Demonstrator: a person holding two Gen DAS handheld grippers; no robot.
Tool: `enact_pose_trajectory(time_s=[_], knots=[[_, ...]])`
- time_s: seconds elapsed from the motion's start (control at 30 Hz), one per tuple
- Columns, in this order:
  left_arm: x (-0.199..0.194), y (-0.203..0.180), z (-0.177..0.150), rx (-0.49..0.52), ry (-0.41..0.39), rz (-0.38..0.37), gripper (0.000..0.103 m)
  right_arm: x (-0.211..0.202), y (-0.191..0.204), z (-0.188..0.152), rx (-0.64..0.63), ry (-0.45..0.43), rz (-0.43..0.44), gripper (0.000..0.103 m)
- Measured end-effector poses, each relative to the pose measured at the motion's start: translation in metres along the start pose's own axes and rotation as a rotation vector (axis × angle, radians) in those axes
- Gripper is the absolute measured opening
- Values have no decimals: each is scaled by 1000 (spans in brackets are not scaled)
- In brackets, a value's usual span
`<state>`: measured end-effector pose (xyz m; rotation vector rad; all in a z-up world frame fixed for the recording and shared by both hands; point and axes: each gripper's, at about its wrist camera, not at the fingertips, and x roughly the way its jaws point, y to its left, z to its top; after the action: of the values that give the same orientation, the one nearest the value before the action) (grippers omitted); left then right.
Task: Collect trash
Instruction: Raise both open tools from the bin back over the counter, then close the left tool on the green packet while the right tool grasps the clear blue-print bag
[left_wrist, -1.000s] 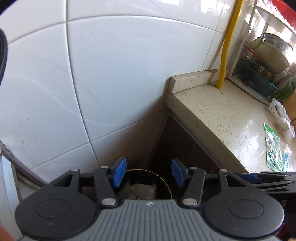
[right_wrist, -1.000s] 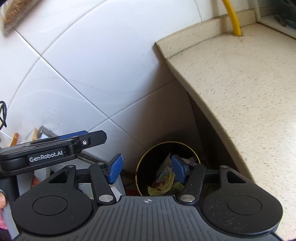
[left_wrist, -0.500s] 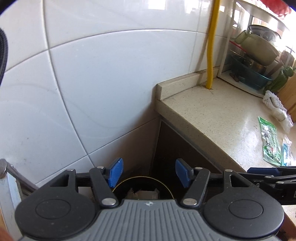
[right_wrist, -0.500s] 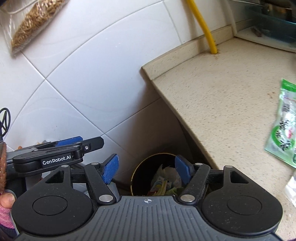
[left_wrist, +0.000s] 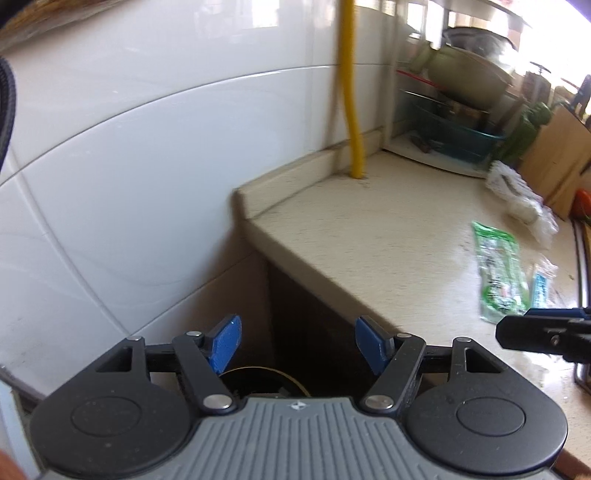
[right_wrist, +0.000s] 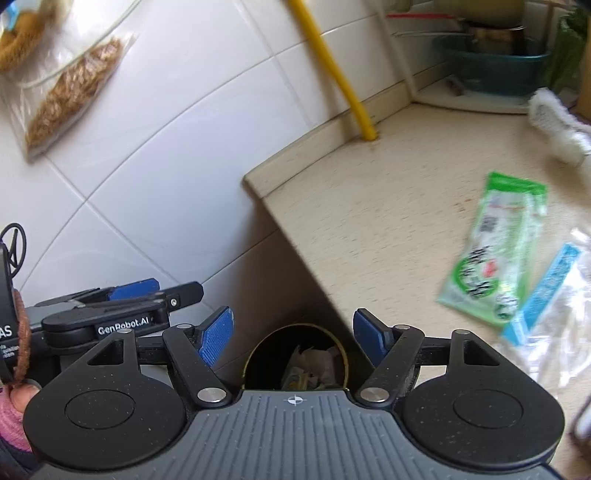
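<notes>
Both grippers are hanging over the gap between the tiled wall (left_wrist: 147, 184) and the counter end, each with blue pads spread wide and nothing between them. The left gripper (left_wrist: 297, 345) and right gripper (right_wrist: 293, 338) are both pointing roughly down at the trash bin (right_wrist: 295, 354), a dark round can with a gold rim standing on the floor below the counter edge; crumpled paper and wrappers are showing inside it.

Key relation: the remaining trash is lying on the counter (right_wrist: 369, 192), to the right of and farther out than both tools. The green wrapper (right_wrist: 491, 251) is lying flat, its long axis running near-to-far with a slight lean. Just right of it, touching or overlapping its near corner, is sitting a clear bag with a blue strip (right_wrist: 543, 295). Farther back a white mesh bundle (right_wrist: 557, 129) is resting near the counter's far right.

Judgement: the right gripper is nearer the green wrapper; the left sees it (left_wrist: 498, 277) only beyond the right tool's finger.

Surroundings: a yellow pipe (right_wrist: 332, 74) is rising from the counter's back edge, and a teal basin (right_wrist: 491, 70) with cookware is sitting on a rack at the far end. Nothing is standing between the right gripper and the wrapper; the flat lie may make pinching awkward.
</notes>
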<state>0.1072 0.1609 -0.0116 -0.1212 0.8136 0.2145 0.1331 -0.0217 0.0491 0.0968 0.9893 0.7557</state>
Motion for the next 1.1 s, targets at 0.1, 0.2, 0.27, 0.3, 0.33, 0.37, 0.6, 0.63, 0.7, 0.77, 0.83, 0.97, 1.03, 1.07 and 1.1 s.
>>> enact_pose_trajectory(time_s=[0.1, 0.2, 0.27, 0.3, 0.33, 0.37, 0.6, 0.63, 0.7, 0.77, 0.83, 0.97, 1.03, 1.07, 1.1], knots=[[4, -21, 6, 34, 5, -24, 66, -14, -15, 3, 12, -24, -25, 79], [8, -41, 11, 62, 8, -45, 67, -29, -31, 4, 29, -47, -53, 80], [11, -53, 14, 81, 10, -60, 67, -38, -44, 4, 47, -62, -73, 80], [13, -59, 16, 89, 12, -67, 67, -41, -50, 4, 58, -68, -84, 80], [14, -64, 17, 97, 14, -76, 67, -45, -57, 3, 71, -75, -93, 80], [15, -70, 18, 105, 15, -84, 67, -49, -62, 3, 82, -81, -101, 80], [26, -108, 23, 157, 32, -134, 67, -77, -105, 0, 144, -124, -171, 82], [26, -113, 24, 163, 35, -139, 67, -80, -110, -1, 152, -127, -179, 82], [29, -122, 25, 171, 42, -151, 67, -86, -121, -3, 170, -135, -198, 82], [32, -130, 27, 177, 46, -159, 67, -90, -132, -3, 185, -139, -213, 82], [34, -138, 29, 182, 50, -169, 67, -94, -142, -4, 200, -140, -224, 82], [39, -155, 33, 193, 54, -185, 67, -99, -156, -7, 216, -136, -227, 82], [43, -164, 36, 199, 59, -192, 67, -101, -161, -7, 217, -133, -223, 83], [46, -168, 37, 203, 61, -195, 67, -102, -163, -7, 218, -132, -221, 83], [49, -172, 38, 206, 64, -198, 67, -104, -166, -6, 219, -133, -218, 83]])
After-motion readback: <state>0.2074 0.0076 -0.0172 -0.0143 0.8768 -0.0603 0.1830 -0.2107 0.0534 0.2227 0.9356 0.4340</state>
